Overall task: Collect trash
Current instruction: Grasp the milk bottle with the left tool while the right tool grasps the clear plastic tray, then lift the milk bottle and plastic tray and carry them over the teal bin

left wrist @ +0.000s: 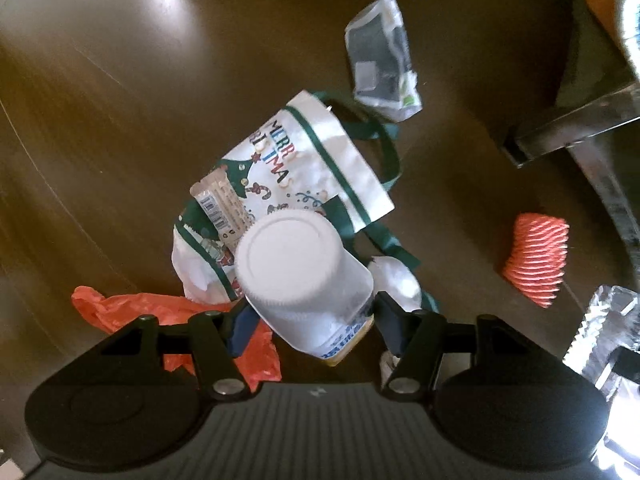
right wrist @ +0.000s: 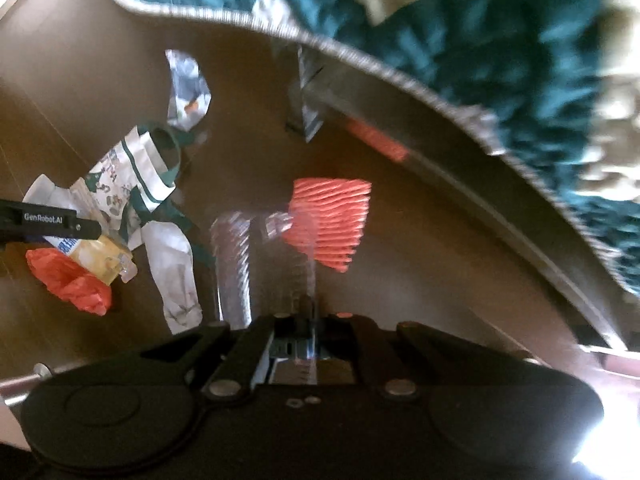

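Note:
My left gripper (left wrist: pixel 316 320) is shut on a white-lidded plastic jar (left wrist: pixel 304 280) and holds it above a white Christmas tote bag (left wrist: pixel 316 160) lying on the dark wooden floor. The jar also shows in the right wrist view (right wrist: pixel 96 256). My right gripper (right wrist: pixel 308 300) is shut on a crumpled clear plastic bottle (right wrist: pixel 236 252), which also shows at the right edge of the left wrist view (left wrist: pixel 604 320). An orange foam net (right wrist: pixel 332 224) lies just beyond the bottle. An orange plastic bag (left wrist: pixel 160 312) lies under my left gripper.
A clear wrapper (left wrist: pixel 382 56) lies beyond the tote. A tube with a barcode (left wrist: pixel 222 204) rests on the tote. Crumpled white paper (right wrist: pixel 172 272) lies beside it. A metal furniture leg (left wrist: pixel 560 132) and a teal patterned cover (right wrist: pixel 480 40) are on the right.

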The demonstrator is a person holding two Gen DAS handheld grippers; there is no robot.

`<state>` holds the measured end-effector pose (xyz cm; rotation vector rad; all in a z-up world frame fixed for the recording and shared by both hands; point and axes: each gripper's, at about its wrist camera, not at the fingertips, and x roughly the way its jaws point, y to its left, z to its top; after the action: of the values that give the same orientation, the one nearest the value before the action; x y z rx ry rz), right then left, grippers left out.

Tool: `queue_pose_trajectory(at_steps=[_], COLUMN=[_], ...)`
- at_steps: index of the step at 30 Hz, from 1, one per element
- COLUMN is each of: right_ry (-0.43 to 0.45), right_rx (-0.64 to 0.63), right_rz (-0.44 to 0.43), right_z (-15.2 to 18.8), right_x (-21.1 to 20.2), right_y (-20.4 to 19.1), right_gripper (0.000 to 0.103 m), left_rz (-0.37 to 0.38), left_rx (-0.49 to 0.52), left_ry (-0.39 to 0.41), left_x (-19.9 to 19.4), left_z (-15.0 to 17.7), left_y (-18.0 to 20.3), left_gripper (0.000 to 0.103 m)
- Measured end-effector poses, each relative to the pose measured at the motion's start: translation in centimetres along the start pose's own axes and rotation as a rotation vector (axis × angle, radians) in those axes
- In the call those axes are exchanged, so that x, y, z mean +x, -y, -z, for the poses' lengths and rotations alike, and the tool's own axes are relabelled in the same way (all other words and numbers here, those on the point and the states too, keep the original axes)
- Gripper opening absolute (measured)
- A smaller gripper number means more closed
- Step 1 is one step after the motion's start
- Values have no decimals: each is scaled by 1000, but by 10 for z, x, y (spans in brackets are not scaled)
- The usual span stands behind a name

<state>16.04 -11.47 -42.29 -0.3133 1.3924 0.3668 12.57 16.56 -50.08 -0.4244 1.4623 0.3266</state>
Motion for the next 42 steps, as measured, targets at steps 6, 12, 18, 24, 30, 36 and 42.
queue_pose_trajectory(at_steps=[6, 12, 18, 24, 30, 36, 42], right_ry=[88, 235, 388, 530, 676, 813, 925], right_rx=[43, 89, 108, 84, 111, 138, 170], right_rz=[11, 15, 23, 44, 63, 131, 181], right_z=[5, 3, 10, 29, 46, 56, 48], right_x=[-55, -131, -216, -296, -367, -426, -478], right_y=[14, 26, 28, 25, 38, 57, 81], right_gripper=[0, 0, 0, 0, 0, 0, 0], left_rz=[19, 34, 92, 193, 263, 330, 364], left_rx=[3, 47, 110, 193, 311, 366, 411], left_ry=[59, 198, 395, 526, 637, 716, 790], left_x=[-42, -114, -206, -301, -390, -451, -502], left_z=[-4, -18, -25, -15, 12, 32, 37], left_y=[0, 3, 11, 30, 58, 90, 130], left_gripper=[61, 61, 61, 61, 61, 61, 61])
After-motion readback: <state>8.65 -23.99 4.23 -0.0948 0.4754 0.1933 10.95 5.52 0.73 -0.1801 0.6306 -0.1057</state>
